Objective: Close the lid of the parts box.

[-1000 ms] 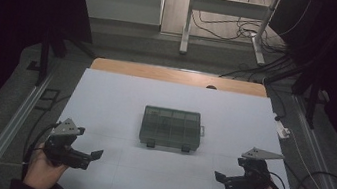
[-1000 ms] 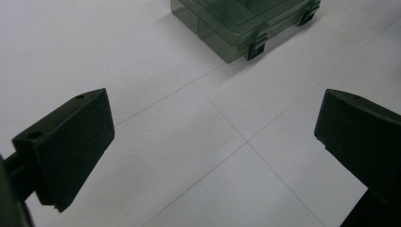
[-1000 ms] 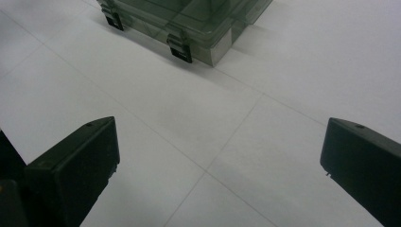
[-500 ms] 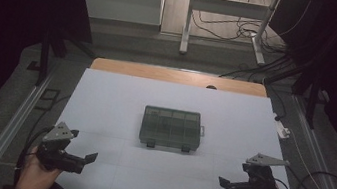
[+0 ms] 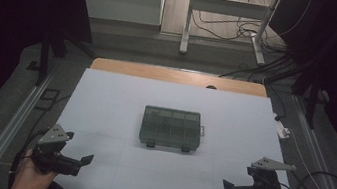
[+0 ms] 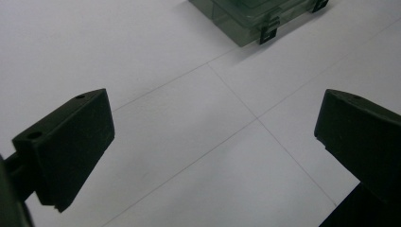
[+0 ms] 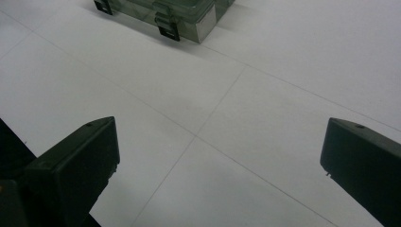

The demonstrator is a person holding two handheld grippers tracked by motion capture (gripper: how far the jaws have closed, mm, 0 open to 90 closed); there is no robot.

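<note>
A smoky clear plastic compartment box lies shut in the middle of the white table top, its two dark latches facing the near edge. Its corner and a latch show at the top of the left gripper view and of the right gripper view. My left gripper is held low at the near left corner, jaws wide apart and nothing between them. My right gripper sits at the near right corner, also open and empty. Both point inward toward the box.
A bare wooden strip runs along the table's far edge. A small white item lies at the right edge. Metal rails flank the table. Desk legs and loose cables stand beyond it on the floor.
Both hands have drawn back toward the near edge and slightly outward. The box has not moved. Both grippers stay open.
</note>
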